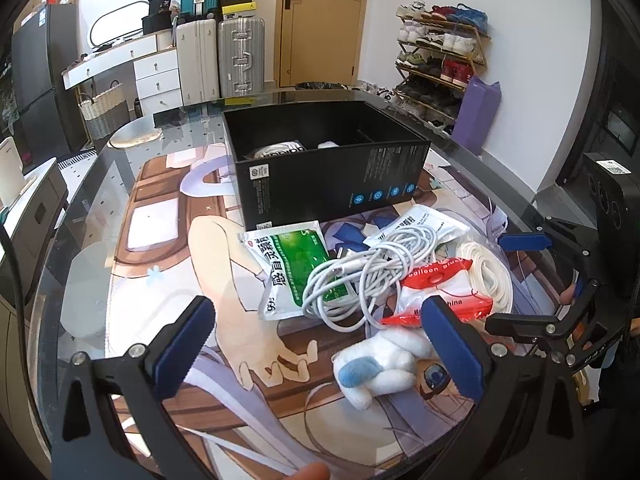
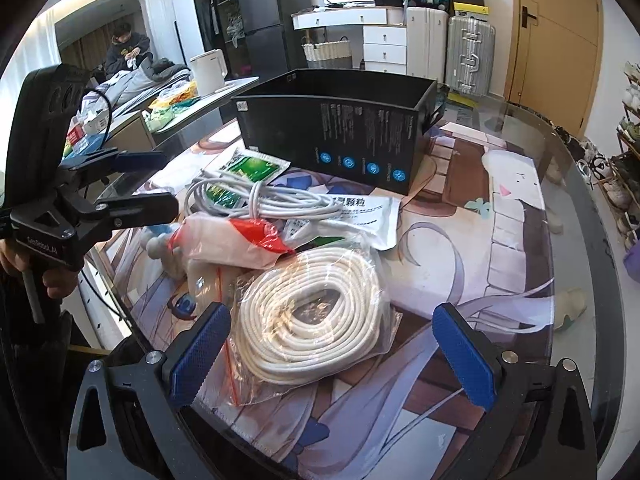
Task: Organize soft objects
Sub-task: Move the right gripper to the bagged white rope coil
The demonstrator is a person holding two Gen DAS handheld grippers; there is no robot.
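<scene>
A cluttered living room is surrounding a round glass table (image 1: 92,208) that is carrying a printed anime mat (image 2: 472,248), and the soft things are lying in a loose heap on that mat. Largest of the task's things, the black box (image 1: 332,176) is standing open-topped beyond the heap, straight ahead of both grippers, with what looks like a couple of pale items already lying inside. Next in size, the bagged white rope coil (image 2: 312,320) is lying directly in front of the right gripper (image 2: 332,356), which is hanging spread wide with nothing between its fingers, the bag's near edge sitting roughly level with the blue pads. The loose white cable bundle (image 1: 360,276) is resting beyond the left gripper (image 1: 320,344), draped over the green medicine sachet (image 1: 292,264) and partly over the red-and-white balloon glue packet (image 1: 440,292). Smallest, the white plush toy (image 1: 380,364) is lying just between the left gripper's released fingers — it looks like the natural pick. To do it well, the left gripper is probably best lowering around the plush's body rather than a limb, closing gently, and lifting clear of the cable before carrying it ahead over the box rim — snagging a cable loop seems the main risk.
</scene>
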